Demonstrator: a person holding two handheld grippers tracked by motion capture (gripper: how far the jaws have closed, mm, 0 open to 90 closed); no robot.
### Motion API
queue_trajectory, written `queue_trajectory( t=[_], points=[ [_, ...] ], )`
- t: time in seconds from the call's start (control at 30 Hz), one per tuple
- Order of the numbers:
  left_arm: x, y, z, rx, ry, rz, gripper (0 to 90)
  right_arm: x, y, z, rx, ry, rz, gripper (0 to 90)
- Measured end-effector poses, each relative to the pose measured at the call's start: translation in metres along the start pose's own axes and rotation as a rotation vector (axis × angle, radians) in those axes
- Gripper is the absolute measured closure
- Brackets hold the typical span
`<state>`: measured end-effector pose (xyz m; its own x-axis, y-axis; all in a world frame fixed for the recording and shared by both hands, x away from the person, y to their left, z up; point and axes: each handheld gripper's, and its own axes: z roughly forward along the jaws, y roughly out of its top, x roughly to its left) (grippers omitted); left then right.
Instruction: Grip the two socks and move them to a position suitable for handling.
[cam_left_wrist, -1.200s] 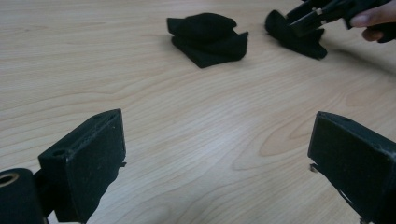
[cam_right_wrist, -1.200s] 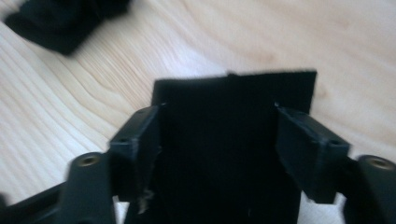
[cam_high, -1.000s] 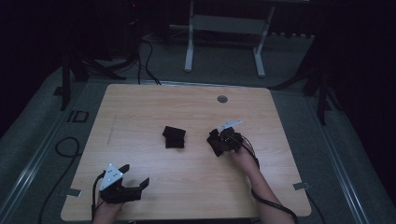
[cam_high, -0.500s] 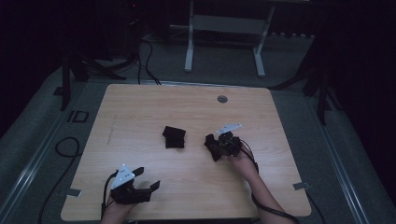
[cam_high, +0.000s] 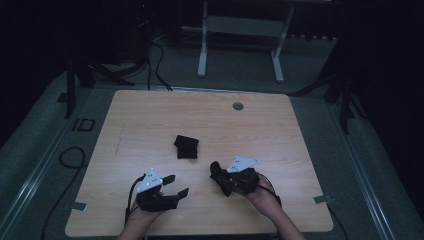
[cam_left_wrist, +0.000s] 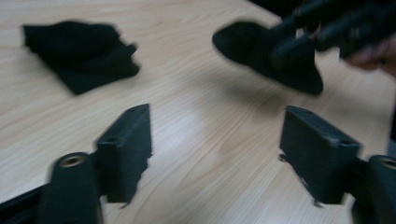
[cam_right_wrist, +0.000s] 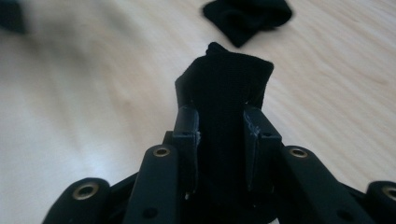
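Right gripper (cam_high: 218, 176) pinches black sock (cam_right_wrist: 224, 93); sock sticks out past its tips. Left gripper (cam_high: 176, 185) jaws closing, nothing between. Second folded black sock (cam_high: 186, 147) lies mid wooden table (cam_high: 150, 115), ahead of both.

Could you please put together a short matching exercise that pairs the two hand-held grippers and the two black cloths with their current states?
Things:
1. left hand-held gripper
2. right hand-held gripper
3. folded black cloth
4. black cloth near the right hand

States:
A. lies alone mid-table, untouched
B. clamped between two jaws, off the table
C. jaws apart, nothing between them
D. jaws pressed on fabric

Pairs: 1-C, 2-D, 3-A, 4-B
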<state>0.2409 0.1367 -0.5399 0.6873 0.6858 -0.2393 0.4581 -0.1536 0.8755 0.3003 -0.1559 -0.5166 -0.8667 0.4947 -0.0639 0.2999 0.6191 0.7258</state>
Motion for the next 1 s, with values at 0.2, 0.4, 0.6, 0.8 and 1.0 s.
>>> queue_trajectory(
  t=[0.2,0.4,0.6,0.8,1.0],
  points=[
    [-0.006,0.016,0.015,0.002,-0.076,0.020,47.4,0.021,-0.002,-0.007,0.014,-0.014,-0.083,69.6],
    [-0.010,0.025,0.030,0.041,-0.130,0.003,51.1,0.033,0.000,-0.008,0.018,-0.011,-0.141,69.5],
    [-0.009,0.029,0.041,0.069,-0.177,-0.003,59.8,0.039,0.005,-0.010,0.003,-0.027,-0.185,69.4],
    [-0.003,0.032,0.050,0.094,-0.237,-0.039,68.8,0.040,0.007,-0.011,0.001,-0.040,-0.200,69.3],
    [-0.004,0.034,0.054,0.109,-0.264,-0.042,85.0,0.039,0.009,-0.014,0.000,-0.056,-0.219,69.2]
  ],
)
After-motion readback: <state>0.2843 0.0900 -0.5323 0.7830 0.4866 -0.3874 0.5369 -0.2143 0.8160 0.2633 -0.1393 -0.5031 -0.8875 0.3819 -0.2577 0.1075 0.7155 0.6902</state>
